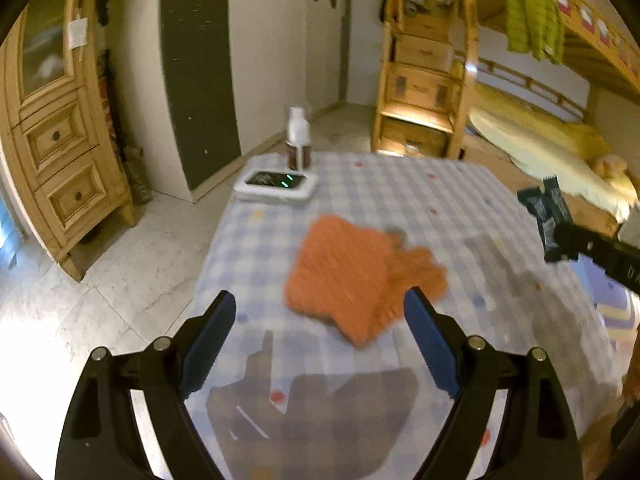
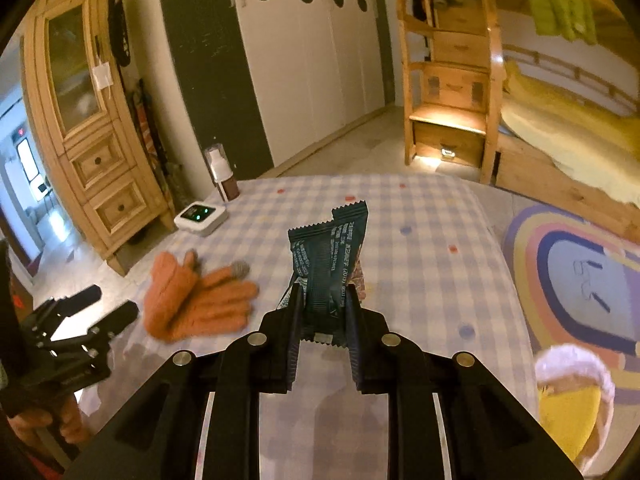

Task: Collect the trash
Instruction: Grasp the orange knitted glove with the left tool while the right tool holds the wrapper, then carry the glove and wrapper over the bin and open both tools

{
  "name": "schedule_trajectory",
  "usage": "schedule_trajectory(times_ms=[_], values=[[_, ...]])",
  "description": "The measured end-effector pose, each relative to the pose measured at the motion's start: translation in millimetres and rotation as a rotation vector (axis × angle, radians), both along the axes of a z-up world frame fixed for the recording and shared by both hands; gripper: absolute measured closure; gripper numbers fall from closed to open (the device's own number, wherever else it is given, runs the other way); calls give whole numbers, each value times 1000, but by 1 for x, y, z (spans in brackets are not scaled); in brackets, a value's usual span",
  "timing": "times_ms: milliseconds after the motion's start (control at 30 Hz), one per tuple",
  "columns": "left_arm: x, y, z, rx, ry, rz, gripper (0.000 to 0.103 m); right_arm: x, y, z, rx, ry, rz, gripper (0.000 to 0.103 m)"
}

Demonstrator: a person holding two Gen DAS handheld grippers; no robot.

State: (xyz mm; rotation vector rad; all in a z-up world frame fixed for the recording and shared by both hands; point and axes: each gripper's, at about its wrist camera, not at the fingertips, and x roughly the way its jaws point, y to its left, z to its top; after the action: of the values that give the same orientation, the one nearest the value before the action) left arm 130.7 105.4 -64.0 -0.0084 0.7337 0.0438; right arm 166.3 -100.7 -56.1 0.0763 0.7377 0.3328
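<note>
My right gripper [image 2: 323, 300] is shut on a dark green snack wrapper [image 2: 330, 258] and holds it upright above the checked tablecloth [image 2: 420, 264]. The wrapper [image 1: 546, 210] and right gripper [image 1: 572, 240] also show at the right edge of the left wrist view. My left gripper [image 1: 320, 312] is open and empty, hovering above the table just short of a pair of orange knit gloves [image 1: 360, 276]. The gloves [image 2: 196, 300] lie left of the wrapper in the right wrist view, with my left gripper [image 2: 106, 306] to their left.
A white device with green lights [image 1: 276, 184] and a white-capped brown bottle [image 1: 299, 140] stand at the table's far left corner. A wooden cabinet [image 1: 60, 152] stands left, bunk-bed stairs [image 1: 424, 92] behind, a colourful rug [image 2: 576, 280] right.
</note>
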Motion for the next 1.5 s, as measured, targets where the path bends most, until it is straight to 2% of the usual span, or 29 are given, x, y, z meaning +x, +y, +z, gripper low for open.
schedule_trajectory(times_ms=[100,167,267,433,467,533,567,633,700,767,867,1200,1500], values=[[1,-13,-8,60,15,-24,20,-8,-6,-1,1,-1,-19,82],[8,-13,-12,58,29,-14,20,-8,-9,-2,4,4,-29,82],[21,-11,-17,35,56,10,28,-7,-13,-6,-2,10,-34,82],[30,-21,-25,85,84,10,38,-7,-20,-9,-6,16,-32,82],[32,-24,-28,105,96,10,42,-8,-19,-9,-6,16,-33,82],[32,-22,-30,113,110,17,69,-9,-22,-8,-3,9,-34,82],[31,-21,-29,96,107,10,77,-9,-23,-8,-2,5,-34,82],[20,-14,-13,-13,42,-23,83,-9,-25,-7,1,-6,-37,82],[6,-11,1,-80,-33,-56,85,-12,-27,-6,11,-25,-40,82],[-13,-13,18,-109,-120,-84,86,-19,-32,-2,20,-54,-47,82],[-36,-23,34,-135,-181,-140,86,-34,-42,3,43,-77,-64,82],[-66,-109,51,-194,-177,-354,86,-94,-109,25,89,-103,-175,82],[-61,-229,37,-212,-120,-566,86,-138,-184,16,23,-94,-363,82]])
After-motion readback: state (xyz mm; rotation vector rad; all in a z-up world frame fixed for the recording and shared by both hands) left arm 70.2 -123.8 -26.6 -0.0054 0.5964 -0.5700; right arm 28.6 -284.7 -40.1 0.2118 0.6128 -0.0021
